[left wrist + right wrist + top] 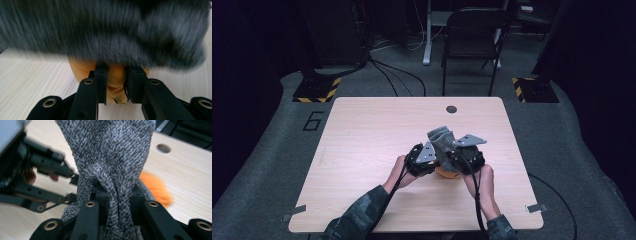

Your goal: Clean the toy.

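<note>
- Nearest us, our right gripper (117,202) is clamped on a bunched fold of the grey sock (112,157), which rises straight up from between its jaws.
- Just to its left, our left gripper (116,82) is clamped on the orange thing (115,77) that sits under the sock's edge; we cannot tell what that thing is, perhaps a second sock or a ball.
- In the high view, both grippers, the left gripper (424,162) and the right gripper (464,157), meet over the table (362,130), with the sock (442,140) humped between them.
- We judge the risk to be a slip: the right grip holds only a gathered ridge of loose knit, so a sharp pull apart could strip it free.
- The left grip is on the orange thing's edge; tugging sideways could pop it out and let it drop to the table.
- Beyond the grippers, the far half of the table lies bare up to a round hole (451,109).
</note>
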Available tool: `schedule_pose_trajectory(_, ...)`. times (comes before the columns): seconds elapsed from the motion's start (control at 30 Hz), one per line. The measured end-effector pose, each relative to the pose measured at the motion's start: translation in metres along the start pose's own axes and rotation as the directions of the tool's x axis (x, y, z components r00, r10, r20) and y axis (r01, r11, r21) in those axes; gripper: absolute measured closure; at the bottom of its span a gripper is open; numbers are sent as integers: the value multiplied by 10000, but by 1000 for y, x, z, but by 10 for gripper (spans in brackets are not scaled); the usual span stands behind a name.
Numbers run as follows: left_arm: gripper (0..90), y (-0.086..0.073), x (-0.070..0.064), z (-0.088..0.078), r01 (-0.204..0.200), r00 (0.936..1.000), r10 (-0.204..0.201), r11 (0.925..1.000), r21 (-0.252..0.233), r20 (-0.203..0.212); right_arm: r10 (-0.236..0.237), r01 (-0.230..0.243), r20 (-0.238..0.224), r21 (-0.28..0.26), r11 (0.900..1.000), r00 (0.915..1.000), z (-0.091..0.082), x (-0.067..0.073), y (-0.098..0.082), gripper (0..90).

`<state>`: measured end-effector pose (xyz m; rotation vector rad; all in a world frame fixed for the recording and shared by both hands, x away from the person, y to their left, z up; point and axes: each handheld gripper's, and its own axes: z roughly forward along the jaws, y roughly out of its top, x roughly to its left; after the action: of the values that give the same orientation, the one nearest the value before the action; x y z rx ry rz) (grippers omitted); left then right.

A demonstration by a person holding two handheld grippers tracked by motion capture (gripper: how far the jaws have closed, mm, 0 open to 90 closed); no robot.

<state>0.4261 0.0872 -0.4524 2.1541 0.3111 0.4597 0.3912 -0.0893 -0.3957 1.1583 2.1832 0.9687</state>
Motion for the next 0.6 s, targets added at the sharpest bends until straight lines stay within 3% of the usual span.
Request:
schedule_pose_trajectory(0.17, 741, -1, 2, 2, 63, 10000, -63, 10000, -42, 48, -197, 188, 750, 120, 9998, 9970, 9, -9, -6, 755)
schedule_pose_trajectory(0.23, 741, -2, 3, 2, 139, 9999, -139, 9999, -88, 27, -356, 338, 1452, 149, 9993, 9888, 7, -16, -9, 756)
schedule_pose_trajectory(0.4, 742, -2, 2, 2, 184, 9998, -183, 9998, -95, 26, 188, -201, 1730, 55, 9998, 9847, 5, -35, -16, 755)
schedule_pose_trajectory(0.5, 742, -2, 3, 2, 258, 9997, -258, 9996, -90, 36, 176, -198, 2191, 79, 9998, 9756, 2, -39, -17, 755)
schedule_pose_trajectory(0.6, 741, -3, 5, 2, 369, 9993, -369, 9993, -109, 38, 373, -380, 2132, -4, 9993, 9763, 1, -47, -20, 755)
